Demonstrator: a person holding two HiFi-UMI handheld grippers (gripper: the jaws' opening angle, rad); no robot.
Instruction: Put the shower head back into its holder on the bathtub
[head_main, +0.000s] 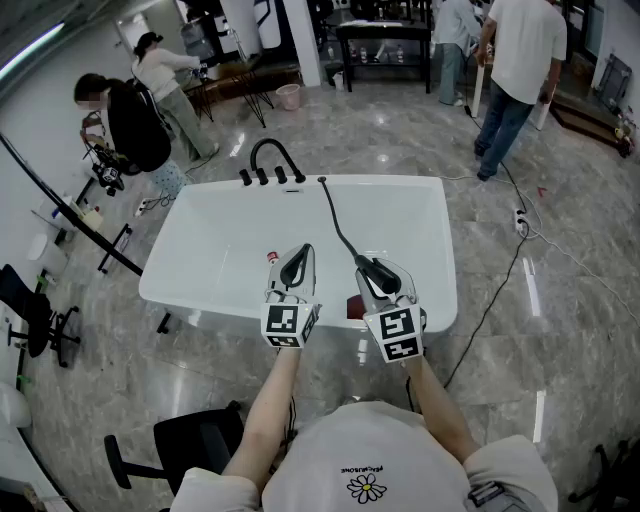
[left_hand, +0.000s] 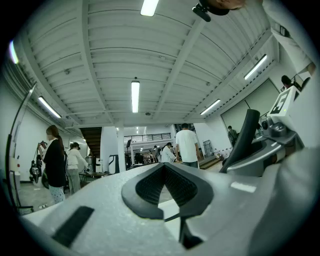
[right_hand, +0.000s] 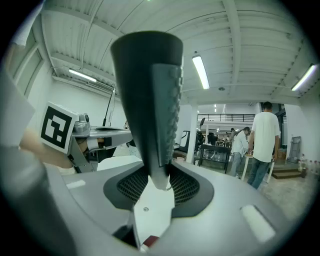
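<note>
The black shower head (head_main: 376, 268) (right_hand: 149, 95) stands upright between the pads of my right gripper (head_main: 380, 275) (right_hand: 159, 186), which is shut on its handle. Its black hose (head_main: 338, 226) runs back over the white bathtub (head_main: 200, 298) to the far rim (head_main: 322, 181), beside the black faucet (head_main: 276, 152) and its knobs (head_main: 262, 178). My left gripper (head_main: 297, 260) (left_hand: 167, 194) hangs over the tub's near side, left of the right one, shut and holding nothing. In the left gripper view, the right gripper (left_hand: 265, 142) shows at the right edge.
Several people stand at the back of the hall (head_main: 520, 60) and at the left (head_main: 130, 120). A black office chair (head_main: 195, 445) sits near my left side. A cable and power strip (head_main: 520, 222) lie on the marble floor to the right.
</note>
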